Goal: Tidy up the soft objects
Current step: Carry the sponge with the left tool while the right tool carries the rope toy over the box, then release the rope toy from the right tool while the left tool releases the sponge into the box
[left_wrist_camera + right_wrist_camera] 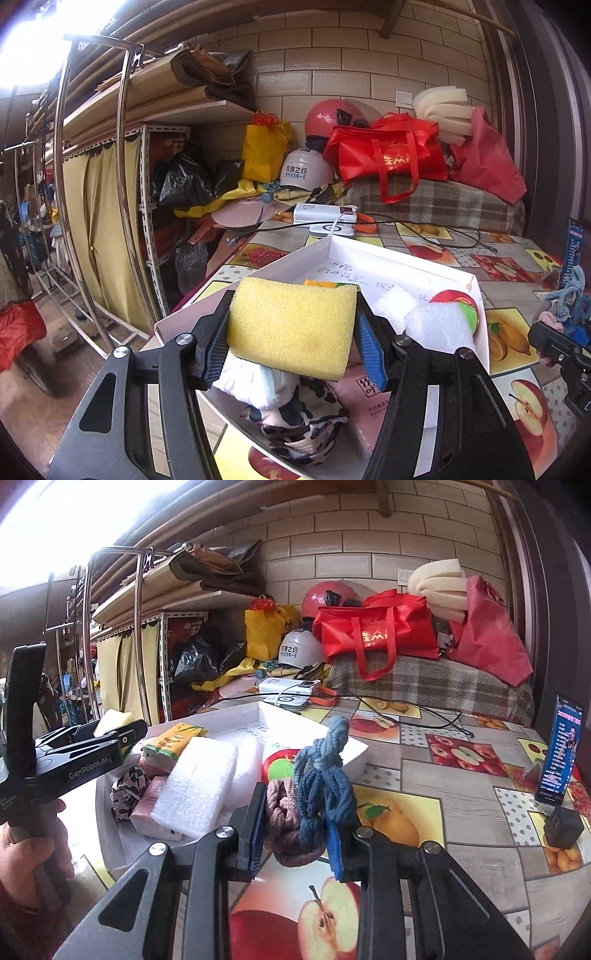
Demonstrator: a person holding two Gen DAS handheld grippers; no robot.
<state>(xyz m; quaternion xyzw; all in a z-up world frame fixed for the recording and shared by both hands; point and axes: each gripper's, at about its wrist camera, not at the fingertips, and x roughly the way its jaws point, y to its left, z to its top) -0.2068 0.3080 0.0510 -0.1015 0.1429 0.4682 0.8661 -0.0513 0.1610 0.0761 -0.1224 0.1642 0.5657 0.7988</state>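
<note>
My left gripper (295, 345) is shut on a yellow sponge (291, 325) and holds it above the near end of a white shallow box (373, 251). The box holds white foam pads (436, 325), a red and green round thing (461, 301), a pink tissue pack (364, 402), a cow-print cloth (299, 424) and a white cloth (243, 376). My right gripper (295, 830) is shut on a knotted rope bundle (317, 786), blue and pink, held over the fruit-print tablecloth (461, 812) beside the box (295, 720). The left gripper (110, 738) shows at the left of the right wrist view.
A phone (559, 753) stands upright at the table's right edge, with a black charger block (561, 827) in front. A power bank and cables (291, 690) lie behind the box. Red bags (376, 635), helmets and foam pile at the back. A metal rack (92, 184) stands left.
</note>
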